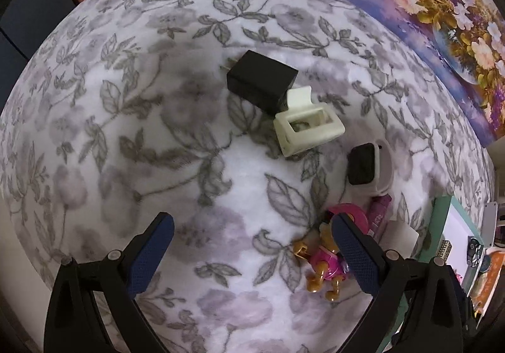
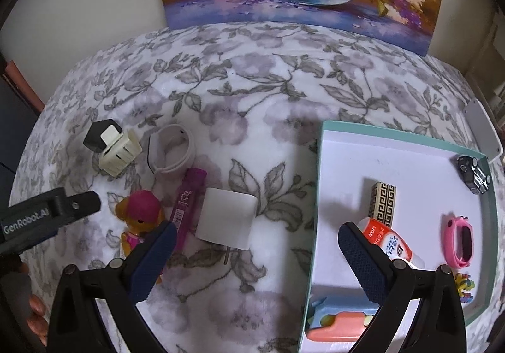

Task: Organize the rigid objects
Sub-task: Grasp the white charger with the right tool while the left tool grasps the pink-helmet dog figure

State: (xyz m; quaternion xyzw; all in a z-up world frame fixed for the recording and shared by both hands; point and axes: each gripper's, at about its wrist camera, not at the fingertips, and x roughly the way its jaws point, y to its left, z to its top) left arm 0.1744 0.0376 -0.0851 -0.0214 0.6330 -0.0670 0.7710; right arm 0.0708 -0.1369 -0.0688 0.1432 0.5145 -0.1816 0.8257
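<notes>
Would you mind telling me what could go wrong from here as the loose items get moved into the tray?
The black charger touches the cream clip, so gripping either may drag the other. The dog figurine lies beside the purple tube, leaving the open left gripper little room. The teal tray already holds several items, so a drop could knock them.

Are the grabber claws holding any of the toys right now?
No, nothing is held. The left gripper is open above the blanket, beside the toy dog. The right gripper is open too, with nothing between its fingers.
</notes>
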